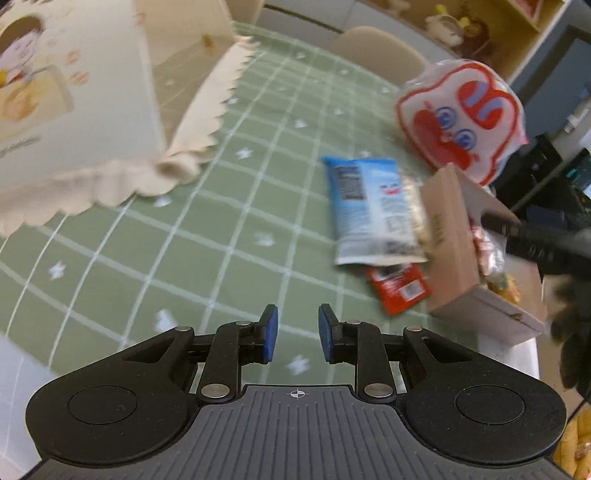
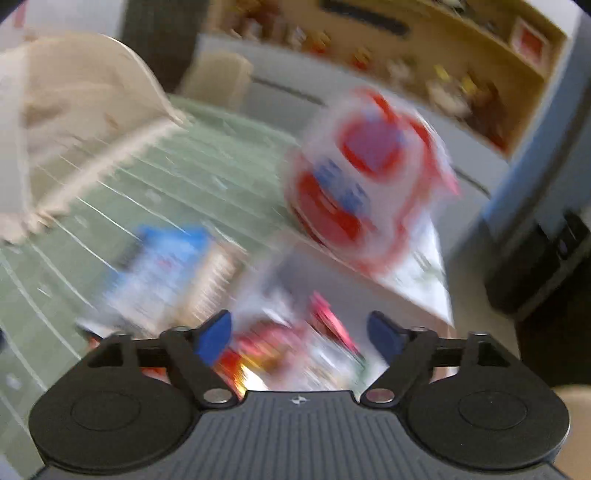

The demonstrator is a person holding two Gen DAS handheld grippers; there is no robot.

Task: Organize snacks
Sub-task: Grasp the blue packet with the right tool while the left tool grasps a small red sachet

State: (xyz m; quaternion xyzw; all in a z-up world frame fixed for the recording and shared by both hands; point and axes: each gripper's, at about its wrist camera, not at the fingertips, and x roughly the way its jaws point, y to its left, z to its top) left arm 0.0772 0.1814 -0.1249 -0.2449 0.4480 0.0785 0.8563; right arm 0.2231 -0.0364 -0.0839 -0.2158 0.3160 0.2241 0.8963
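Note:
My left gripper (image 1: 298,332) hovers over the green checked tablecloth (image 1: 221,240), its blue pads a little apart with nothing between them. To its right a blue-and-white snack packet (image 1: 373,210) leans on a cardboard box (image 1: 454,251), with a red packet (image 1: 399,291) under it. Several wrapped snacks (image 1: 491,251) lie in the box. A white bag with red print (image 1: 461,118) is above the box's far side; what it rests on is hidden. In the blurred right wrist view, my right gripper (image 2: 301,332) is wide open over the box's snacks (image 2: 280,343), apart from the white bag (image 2: 369,192).
A cream fabric bin with a cartoon print and scalloped edge (image 1: 74,110) stands at the left. A black gloved hand (image 1: 576,332) is at the table's right edge beside the box. Beige chairs (image 1: 376,48) and a wooden shelf (image 1: 498,29) stand beyond the table.

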